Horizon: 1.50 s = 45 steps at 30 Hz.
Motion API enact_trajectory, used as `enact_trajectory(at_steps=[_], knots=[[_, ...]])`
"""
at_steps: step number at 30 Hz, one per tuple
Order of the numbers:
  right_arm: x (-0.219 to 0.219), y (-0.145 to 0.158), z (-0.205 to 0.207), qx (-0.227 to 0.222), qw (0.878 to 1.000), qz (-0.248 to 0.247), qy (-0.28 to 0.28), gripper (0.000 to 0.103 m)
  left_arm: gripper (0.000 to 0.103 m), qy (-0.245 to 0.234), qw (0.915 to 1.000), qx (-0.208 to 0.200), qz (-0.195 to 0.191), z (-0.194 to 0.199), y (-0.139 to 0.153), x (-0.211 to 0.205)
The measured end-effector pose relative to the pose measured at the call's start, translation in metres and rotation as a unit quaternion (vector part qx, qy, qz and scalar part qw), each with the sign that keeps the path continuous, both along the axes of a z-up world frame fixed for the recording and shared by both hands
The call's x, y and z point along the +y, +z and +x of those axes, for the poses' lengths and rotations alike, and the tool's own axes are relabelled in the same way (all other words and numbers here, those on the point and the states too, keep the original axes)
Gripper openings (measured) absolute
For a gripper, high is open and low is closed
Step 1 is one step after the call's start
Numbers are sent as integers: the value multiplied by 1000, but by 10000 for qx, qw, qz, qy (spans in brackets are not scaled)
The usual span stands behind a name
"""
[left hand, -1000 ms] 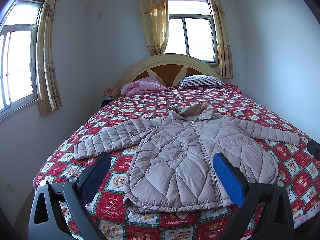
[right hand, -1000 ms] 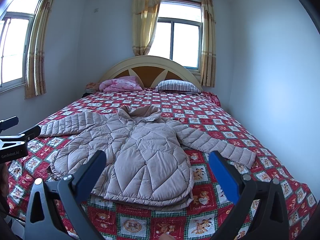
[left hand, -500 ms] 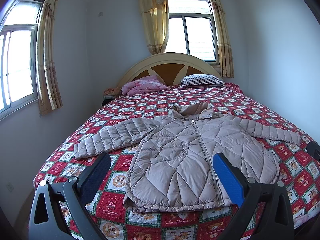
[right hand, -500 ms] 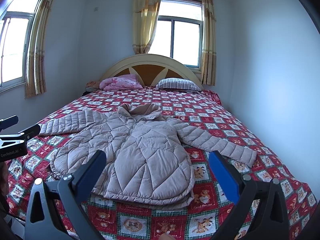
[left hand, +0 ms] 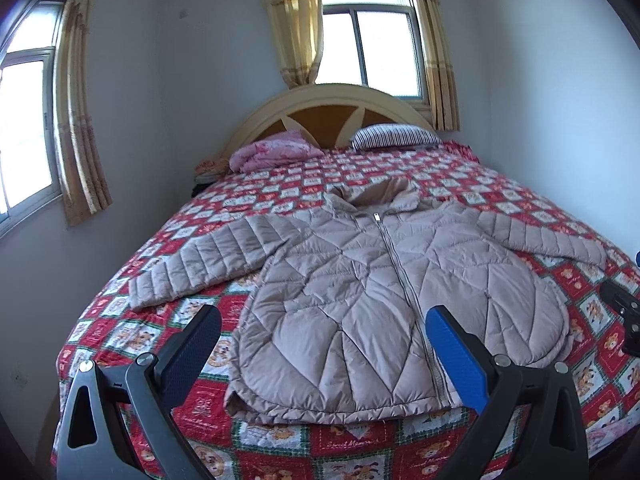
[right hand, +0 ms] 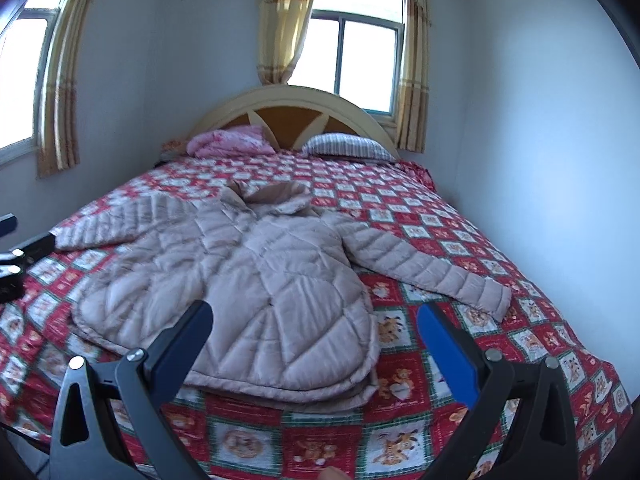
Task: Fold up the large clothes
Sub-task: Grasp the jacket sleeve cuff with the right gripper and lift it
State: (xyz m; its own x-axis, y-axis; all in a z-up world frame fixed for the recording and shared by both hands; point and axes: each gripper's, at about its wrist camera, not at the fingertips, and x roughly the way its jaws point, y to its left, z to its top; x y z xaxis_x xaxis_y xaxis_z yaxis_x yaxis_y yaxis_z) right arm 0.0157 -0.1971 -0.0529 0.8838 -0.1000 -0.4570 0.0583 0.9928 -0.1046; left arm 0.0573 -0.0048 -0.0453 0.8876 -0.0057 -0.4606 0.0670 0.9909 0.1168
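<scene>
A beige quilted puffer jacket (left hand: 360,300) lies flat and zipped on the bed, front up, collar toward the headboard and both sleeves spread out; it also shows in the right wrist view (right hand: 248,292). My left gripper (left hand: 324,316) is open and empty, held above the foot of the bed over the jacket's hem. My right gripper (right hand: 316,312) is open and empty, above the hem's right side. The left sleeve cuff (left hand: 148,292) and right sleeve cuff (right hand: 488,292) lie on the bedspread.
The bed has a red checked bedspread (left hand: 500,196), a folded pink quilt (left hand: 276,152) and a striped pillow (left hand: 392,136) by the arched headboard (left hand: 332,108). Walls stand close on both sides. The other gripper shows at the frame edges (left hand: 624,312) (right hand: 20,256).
Both grippers have moved forward toward the bed and tilted down; the jacket looks larger and nearer. The jacket itself has not moved. Both grippers stay open.
</scene>
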Motion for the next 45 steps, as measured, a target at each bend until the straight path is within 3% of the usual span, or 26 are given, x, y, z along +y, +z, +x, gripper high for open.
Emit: enact_trajectory(at_steps=[7, 10, 15, 18, 24, 30, 34, 35, 36, 39, 45], knots=[[-41, -34, 42, 478, 9980, -196, -361, 103, 102, -104, 9996, 247, 46, 61, -25, -12], [-62, -51, 63, 790, 9953, -239, -496, 103, 102, -98, 9998, 147, 65, 97, -34, -15], [-131, -71, 101, 1186, 9880, 287, -948, 103, 102, 118, 9992, 367, 90, 171, -58, -9], [-196, -80, 121, 1340, 9738, 1021, -1528, 103, 102, 348, 9982, 469, 100, 205, -71, -1], [-308, -84, 135, 1350, 9356, 1764, -2743, 102, 102, 703, 9943, 799, 40, 253, -102, 15], [-355, -103, 157, 1655, 9069, 1982, -3330, 93, 102, 814, 9892, 1218, -6, 272, -132, 17], [-356, -125, 176, 1914, 9054, 1846, -3309, 88, 102, 782, 9837, 1622, -10, 282, -156, 15], [-354, -125, 179, 1906, 9096, 1694, -3281, 77, 102, 730, 9824, 1720, -34, 283, -160, 15], [-346, -122, 184, 1915, 9206, 1461, -3075, 54, 102, 691, 9813, 1793, -64, 285, -162, 15], [-340, -114, 192, 2009, 9315, 1248, -2764, 21, 102, 627, 9802, 1868, -177, 287, -165, 18], [-350, -72, 212, 1838, 9417, 835, -2692, 14, 102, 564, 9792, 1847, -629, 284, -165, 30]])
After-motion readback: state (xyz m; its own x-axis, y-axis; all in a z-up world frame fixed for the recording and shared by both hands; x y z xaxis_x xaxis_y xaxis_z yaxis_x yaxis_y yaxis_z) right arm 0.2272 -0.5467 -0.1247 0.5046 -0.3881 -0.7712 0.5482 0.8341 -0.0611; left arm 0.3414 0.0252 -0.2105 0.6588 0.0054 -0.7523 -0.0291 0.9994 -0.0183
